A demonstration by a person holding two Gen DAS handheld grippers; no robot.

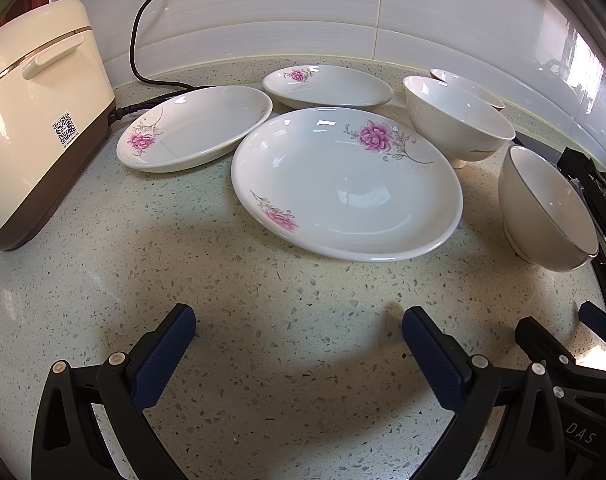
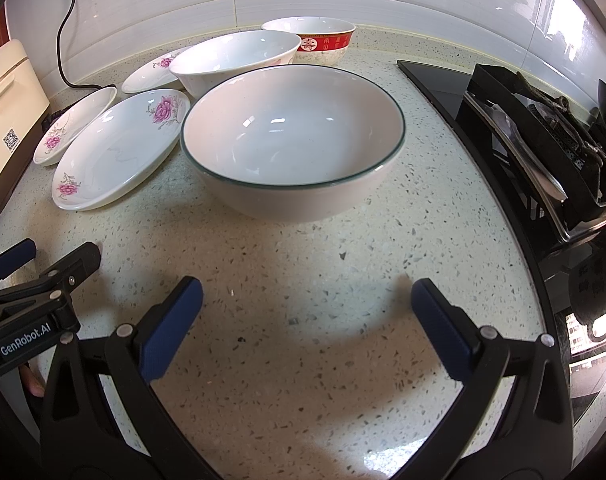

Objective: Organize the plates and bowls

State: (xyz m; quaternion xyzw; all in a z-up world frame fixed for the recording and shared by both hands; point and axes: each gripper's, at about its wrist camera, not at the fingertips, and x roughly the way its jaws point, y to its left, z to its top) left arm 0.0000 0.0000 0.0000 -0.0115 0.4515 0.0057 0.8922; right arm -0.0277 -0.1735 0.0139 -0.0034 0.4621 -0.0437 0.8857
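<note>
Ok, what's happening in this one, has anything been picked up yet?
Nothing is held yet. The left gripper and right gripper both hover open above the counter. Three flowered plates, the nearest one, lie spread out separately. The green-rimmed bowl sits before the right gripper, with two more bowls behind it.

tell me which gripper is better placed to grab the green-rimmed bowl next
Right: the right gripper is open, directly facing the green-rimmed bowl; from the left gripper it sits far right.

Red-banded bowl (image 1: pixel 469 87) mostly hidden — rice cooker (image 1: pixel 35 120) cut off.
</note>
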